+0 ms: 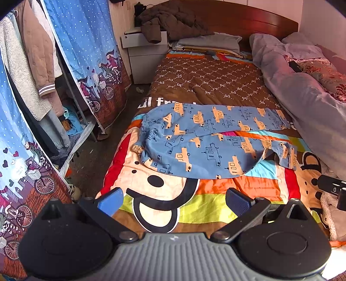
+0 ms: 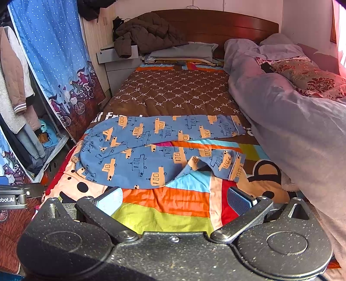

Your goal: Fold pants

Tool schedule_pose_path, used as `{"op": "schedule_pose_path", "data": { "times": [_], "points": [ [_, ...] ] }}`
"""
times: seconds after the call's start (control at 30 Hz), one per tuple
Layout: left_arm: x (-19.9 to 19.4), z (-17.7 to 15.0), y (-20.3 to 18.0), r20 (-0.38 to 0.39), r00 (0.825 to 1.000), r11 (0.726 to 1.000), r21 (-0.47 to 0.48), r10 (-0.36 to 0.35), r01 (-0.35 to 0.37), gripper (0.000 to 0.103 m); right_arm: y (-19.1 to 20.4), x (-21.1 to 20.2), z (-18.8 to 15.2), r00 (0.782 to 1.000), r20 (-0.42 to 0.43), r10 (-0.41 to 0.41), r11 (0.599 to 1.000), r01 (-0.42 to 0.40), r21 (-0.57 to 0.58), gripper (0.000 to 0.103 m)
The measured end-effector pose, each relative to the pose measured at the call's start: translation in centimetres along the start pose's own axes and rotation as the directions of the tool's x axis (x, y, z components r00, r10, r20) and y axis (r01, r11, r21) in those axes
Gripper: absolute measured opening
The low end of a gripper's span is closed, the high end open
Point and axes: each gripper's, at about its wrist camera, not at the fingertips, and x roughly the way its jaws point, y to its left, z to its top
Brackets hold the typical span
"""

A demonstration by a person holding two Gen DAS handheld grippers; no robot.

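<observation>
Blue pants [image 1: 194, 142] with orange car prints lie spread across the bed, waist at the left, two legs running right, the near leg's cuff crumpled. They also show in the right wrist view [image 2: 151, 155]. My left gripper [image 1: 174, 200] is open and empty, held above the colourful bedspread [image 1: 216, 207] short of the pants. My right gripper [image 2: 175, 201] is open and empty, also short of the pants, over the bedspread [image 2: 168, 211]. The right gripper's edge shows at the right of the left wrist view [image 1: 333, 188].
A grey-lilac duvet [image 1: 302, 93] is heaped along the bed's right side. A brown jacket [image 1: 173, 19] and pillow lie by the wooden headboard. A white nightstand [image 1: 144, 54] and a blue-curtained wardrobe [image 1: 86, 60] with hanging clothes stand left of the bed.
</observation>
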Motion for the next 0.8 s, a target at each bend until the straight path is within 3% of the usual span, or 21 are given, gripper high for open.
{"op": "schedule_pose_path", "data": {
  "times": [0.63, 0.8],
  "points": [
    [2.2, 1.0, 0.2, -0.033, 0.999, 1.000, 0.009, -0.010, 0.010, 0.103, -0.2, 1.5, 0.6, 0.999, -0.045, -0.009, 1.000, 0.008, -0.026, 0.102],
    [4.1, 1.6, -0.3, -0.078, 0.997, 1.000, 0.007, 0.001, -0.001, 0.103, -1.2, 3.1, 1.7, 0.997, -0.077, 0.006, 0.999, -0.010, -0.044, 0.102]
  ]
}}
